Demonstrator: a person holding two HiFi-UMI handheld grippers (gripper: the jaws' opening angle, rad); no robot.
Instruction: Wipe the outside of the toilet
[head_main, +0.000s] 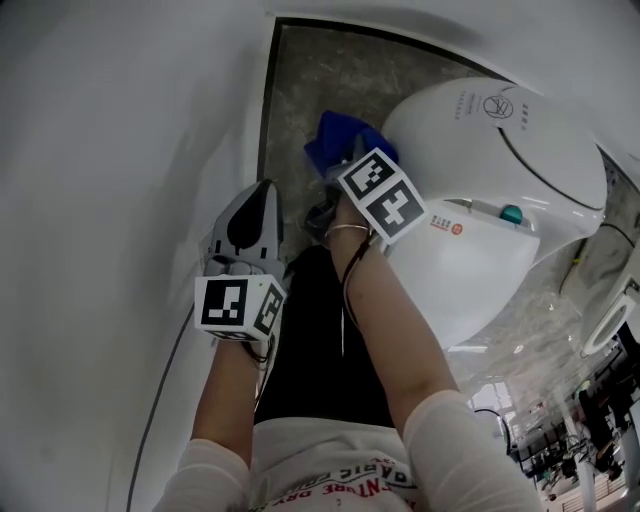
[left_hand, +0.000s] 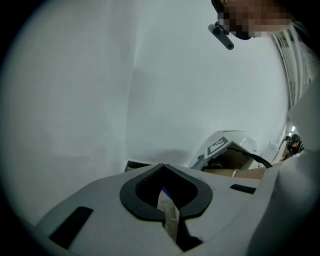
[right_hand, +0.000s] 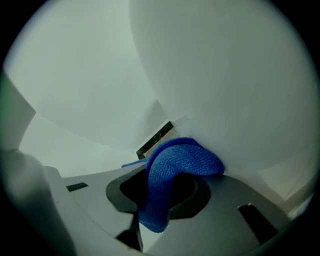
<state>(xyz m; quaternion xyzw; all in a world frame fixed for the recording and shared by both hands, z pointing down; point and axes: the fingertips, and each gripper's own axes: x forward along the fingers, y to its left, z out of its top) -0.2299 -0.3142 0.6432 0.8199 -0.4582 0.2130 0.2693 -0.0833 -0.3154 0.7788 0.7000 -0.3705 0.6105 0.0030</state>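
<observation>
Head view catches the right hand-held gripper (head_main: 335, 178) clamped on a blue cloth (head_main: 345, 140), pressing it against the white toilet's (head_main: 480, 150) side just ahead. The left hand-held gripper (head_main: 264, 192) hangs just beside it, jaws closed and empty, facing the white wall (head_main: 120, 150).

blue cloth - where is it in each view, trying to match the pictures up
Head view: upper middle, cloth against the toilet side.
Left gripper view: only a thin blue sliver in the gap of the left tongs, likely the cloth.
Right gripper view: low centre, clamped in the right tongs.
Shared landmark: the dark floor strip.
</observation>
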